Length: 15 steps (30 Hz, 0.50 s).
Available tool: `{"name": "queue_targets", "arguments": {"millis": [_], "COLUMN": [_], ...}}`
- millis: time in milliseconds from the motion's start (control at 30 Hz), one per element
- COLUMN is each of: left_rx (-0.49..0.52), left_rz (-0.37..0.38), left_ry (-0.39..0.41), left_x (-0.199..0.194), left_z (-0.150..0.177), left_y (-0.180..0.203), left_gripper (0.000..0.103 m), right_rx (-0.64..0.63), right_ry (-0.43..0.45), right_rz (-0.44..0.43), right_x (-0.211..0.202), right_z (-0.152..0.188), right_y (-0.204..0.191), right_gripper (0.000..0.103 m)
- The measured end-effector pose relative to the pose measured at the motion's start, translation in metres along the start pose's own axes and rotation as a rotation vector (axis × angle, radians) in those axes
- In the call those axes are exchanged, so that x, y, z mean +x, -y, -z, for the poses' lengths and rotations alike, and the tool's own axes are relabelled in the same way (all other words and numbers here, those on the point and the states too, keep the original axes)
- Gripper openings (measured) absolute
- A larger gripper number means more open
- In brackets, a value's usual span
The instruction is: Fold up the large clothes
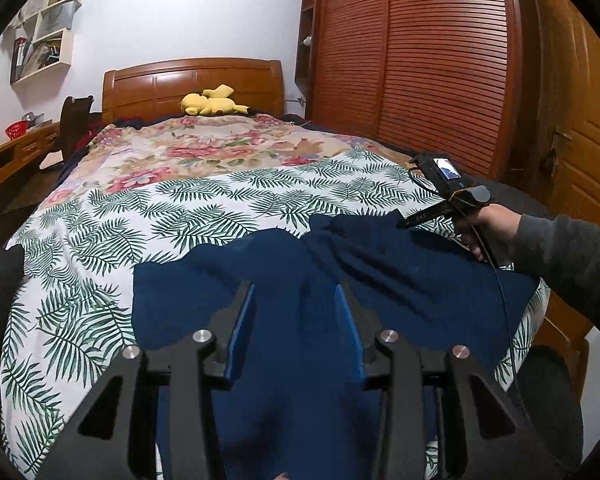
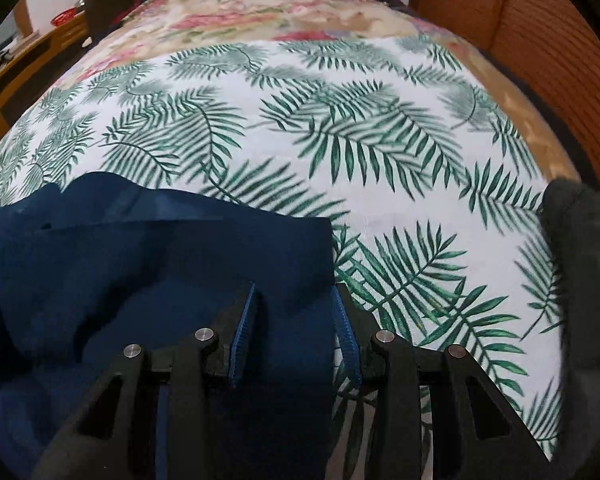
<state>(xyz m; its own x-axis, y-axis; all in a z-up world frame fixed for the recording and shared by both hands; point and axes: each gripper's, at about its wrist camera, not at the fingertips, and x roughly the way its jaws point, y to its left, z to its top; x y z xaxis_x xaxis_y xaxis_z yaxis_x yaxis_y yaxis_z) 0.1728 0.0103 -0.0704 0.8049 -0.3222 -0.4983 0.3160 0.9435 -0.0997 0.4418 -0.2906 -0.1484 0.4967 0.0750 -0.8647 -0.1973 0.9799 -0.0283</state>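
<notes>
A dark blue garment lies crumpled on the palm-leaf sheet at the near end of the bed. My left gripper is open, its blue pads apart just above the garment's middle. The right gripper, held in a hand, hovers over the garment's far right edge in the left wrist view. In the right wrist view my right gripper is open above the garment's right corner, its right finger over the sheet.
A floral blanket covers the far bed, with a yellow plush toy at the wooden headboard. A slatted wardrobe stands right, a desk and chair left. A dark cloth lies at the sheet's right edge.
</notes>
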Motion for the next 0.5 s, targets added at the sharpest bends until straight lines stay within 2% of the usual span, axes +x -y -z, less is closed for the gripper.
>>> {"name": "queue_targets", "arguments": {"millis": [200, 233, 267, 300, 333, 400, 467, 500], "left_rx": [0.000, 0.002, 0.003, 0.004, 0.005, 0.008, 0.006, 0.005], "left_rz": [-0.001, -0.001, 0.000, 0.000, 0.001, 0.000, 0.004, 0.006], "left_ry": [-0.003, -0.004, -0.005, -0.006, -0.008, -0.010, -0.011, -0.010], "left_x": [0.001, 0.001, 0.002, 0.002, 0.002, 0.002, 0.002, 0.002], "left_z": [-0.001, -0.001, -0.001, 0.000, 0.000, 0.000, 0.000, 0.001], "left_y": [0.001, 0.002, 0.002, 0.003, 0.004, 0.005, 0.005, 0.005], "left_gripper": [0.040, 0.040, 0.040, 0.040, 0.040, 0.040, 0.040, 0.040], "right_rx": [0.038, 0.034, 0.025, 0.002, -0.023, -0.076, -0.085, -0.069], "right_ry": [-0.015, -0.014, -0.009, 0.000, 0.019, 0.087, 0.213, 0.232], "right_rz": [-0.039, -0.042, -0.055, -0.074, -0.071, -0.073, -0.016, 0.033], "right_x": [0.009, 0.009, 0.009, 0.007, 0.003, -0.011, -0.038, -0.043], "right_z": [-0.004, -0.005, -0.005, -0.006, -0.007, -0.007, -0.011, -0.013], "right_y": [0.009, 0.009, 0.008, 0.004, 0.000, -0.009, -0.010, -0.006], "right_gripper": [0.038, 0.035, 0.028, 0.008, 0.003, 0.001, 0.001, 0.000]}}
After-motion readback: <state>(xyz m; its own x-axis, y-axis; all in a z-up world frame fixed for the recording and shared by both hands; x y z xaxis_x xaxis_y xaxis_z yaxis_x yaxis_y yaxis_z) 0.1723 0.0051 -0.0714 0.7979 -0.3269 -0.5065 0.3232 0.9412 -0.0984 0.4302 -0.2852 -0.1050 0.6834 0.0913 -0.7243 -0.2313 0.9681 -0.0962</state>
